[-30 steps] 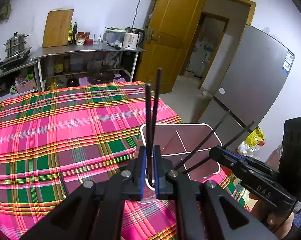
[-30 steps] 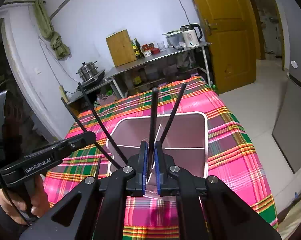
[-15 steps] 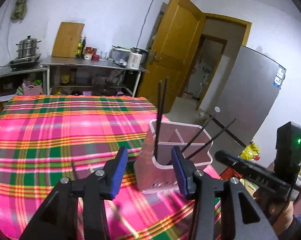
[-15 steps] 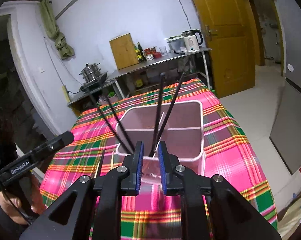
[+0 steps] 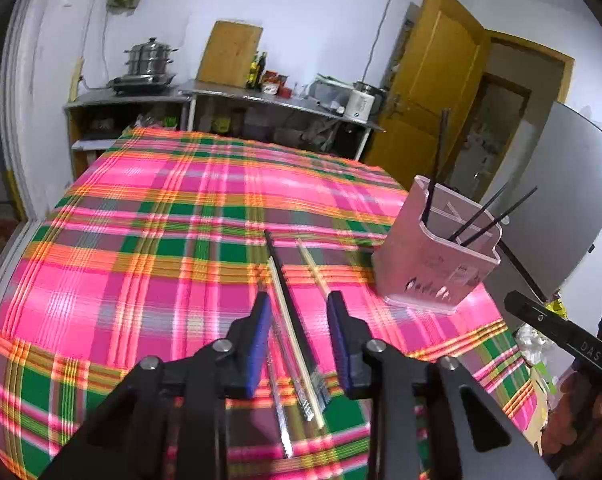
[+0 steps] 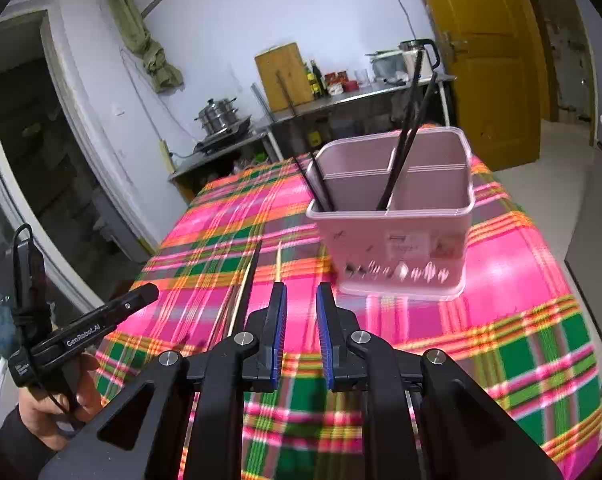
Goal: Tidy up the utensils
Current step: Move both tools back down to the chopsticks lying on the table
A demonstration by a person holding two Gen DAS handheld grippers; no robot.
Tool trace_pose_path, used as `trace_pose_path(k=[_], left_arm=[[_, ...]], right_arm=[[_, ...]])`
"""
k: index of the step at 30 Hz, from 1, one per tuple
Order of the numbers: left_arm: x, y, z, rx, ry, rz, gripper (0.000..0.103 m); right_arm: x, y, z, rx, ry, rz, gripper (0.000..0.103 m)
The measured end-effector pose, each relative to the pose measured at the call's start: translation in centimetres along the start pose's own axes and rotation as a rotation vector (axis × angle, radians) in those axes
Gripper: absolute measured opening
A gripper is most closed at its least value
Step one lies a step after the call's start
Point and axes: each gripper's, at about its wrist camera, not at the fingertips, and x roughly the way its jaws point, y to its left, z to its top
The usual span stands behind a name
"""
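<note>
A pink utensil holder (image 5: 437,256) (image 6: 393,216) stands on the plaid tablecloth and holds several black chopsticks (image 6: 405,140) upright in its compartments. My left gripper (image 5: 299,308) is open and empty, low over a black chopstick (image 5: 287,292) and pale wooden chopsticks (image 5: 293,332) that lie on the cloth left of the holder. My right gripper (image 6: 301,296) is open and empty, just in front of the holder. The loose chopsticks (image 6: 247,280) lie to its left.
The table (image 5: 141,240) ends close behind the holder, with a grey fridge (image 5: 561,208) and a yellow door (image 5: 429,92) beyond. A steel counter (image 5: 261,98) with pots and bottles stands at the back wall. The other gripper's body shows at each view's edge (image 6: 81,328).
Both grippers opened and let go of their black chopsticks, which now stand in the holder. Both pulled back; the left swung left and down over the loose chopsticks on the cloth.
</note>
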Motion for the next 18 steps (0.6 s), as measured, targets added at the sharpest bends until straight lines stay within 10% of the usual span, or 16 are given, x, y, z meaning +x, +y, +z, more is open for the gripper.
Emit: trace_pose_path(k=[18], left_arm=[[-1.2, 2.3, -4.4, -0.024, 0.046, 0.02, 0.016]], right_arm=[[3.0, 4.3, -3.3, -0.091, 0.109, 0.055, 0.015]])
